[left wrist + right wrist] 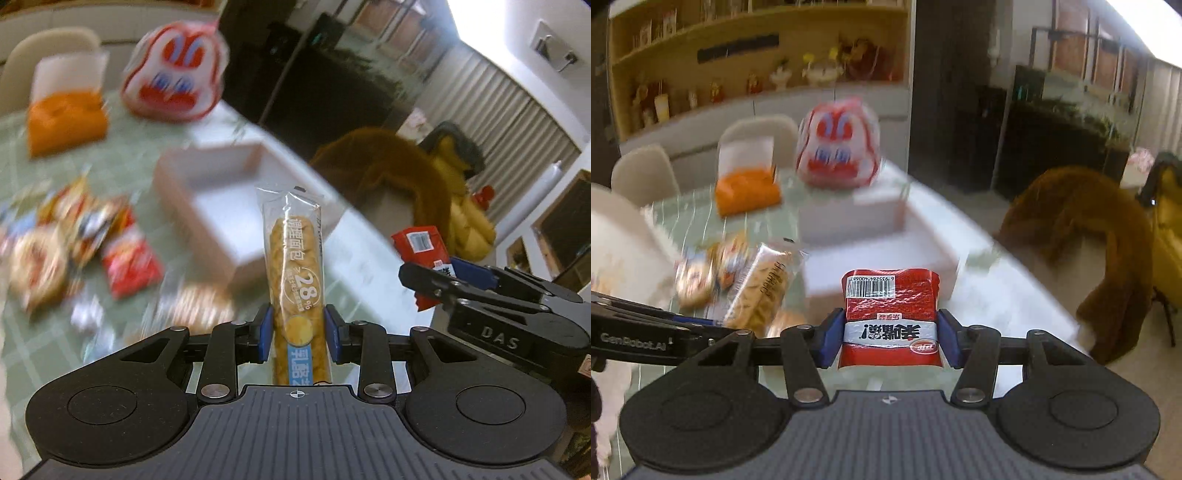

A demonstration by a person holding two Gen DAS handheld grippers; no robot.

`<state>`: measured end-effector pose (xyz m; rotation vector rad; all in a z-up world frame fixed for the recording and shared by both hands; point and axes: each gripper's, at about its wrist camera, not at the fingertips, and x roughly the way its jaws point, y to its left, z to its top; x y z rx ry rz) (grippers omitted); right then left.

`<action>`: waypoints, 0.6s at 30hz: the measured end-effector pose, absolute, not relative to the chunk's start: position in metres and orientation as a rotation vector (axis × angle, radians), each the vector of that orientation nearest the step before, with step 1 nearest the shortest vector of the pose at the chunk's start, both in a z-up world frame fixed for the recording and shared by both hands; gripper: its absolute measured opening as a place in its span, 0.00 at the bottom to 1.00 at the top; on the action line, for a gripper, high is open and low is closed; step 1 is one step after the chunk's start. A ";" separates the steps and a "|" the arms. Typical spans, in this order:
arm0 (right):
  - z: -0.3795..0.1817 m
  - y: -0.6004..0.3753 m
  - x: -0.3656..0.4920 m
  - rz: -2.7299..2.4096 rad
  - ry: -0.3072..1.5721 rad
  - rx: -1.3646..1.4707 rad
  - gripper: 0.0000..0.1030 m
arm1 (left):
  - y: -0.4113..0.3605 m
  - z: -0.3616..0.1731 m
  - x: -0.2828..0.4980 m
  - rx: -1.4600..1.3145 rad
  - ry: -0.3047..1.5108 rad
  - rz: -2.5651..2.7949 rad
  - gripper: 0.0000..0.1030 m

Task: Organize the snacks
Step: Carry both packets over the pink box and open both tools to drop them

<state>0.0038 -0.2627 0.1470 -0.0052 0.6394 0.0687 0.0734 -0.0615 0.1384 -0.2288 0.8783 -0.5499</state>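
Both held snacks hang near the white box's [207, 177] rim.

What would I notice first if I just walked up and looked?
Each gripper holds a snack: the left gripper clamps a long bread stick packet, the right gripper a red snack bag. Behind them on the table stands a red-and-white painted mask bag, beyond an empty white box.

Open box [879, 258] on the table [990, 295], snack pile [74, 243] left of the box, tissue pack [746, 192] and printed bag [838, 147] behind it, chairs [642, 173] behind the table, draped chair [1082, 229] right of the table.
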 end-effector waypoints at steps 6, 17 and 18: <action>0.182 -0.282 0.080 0.129 0.569 0.035 0.52 | -0.077 0.167 0.163 -0.281 0.824 -0.519 0.33; 0.112 -0.299 0.178 0.268 0.779 0.149 0.71 | -0.066 0.113 0.249 -0.313 0.902 -0.360 0.35; 0.098 -0.298 0.173 0.272 0.811 0.133 0.71 | -0.061 0.109 0.243 -0.294 0.898 -0.342 0.35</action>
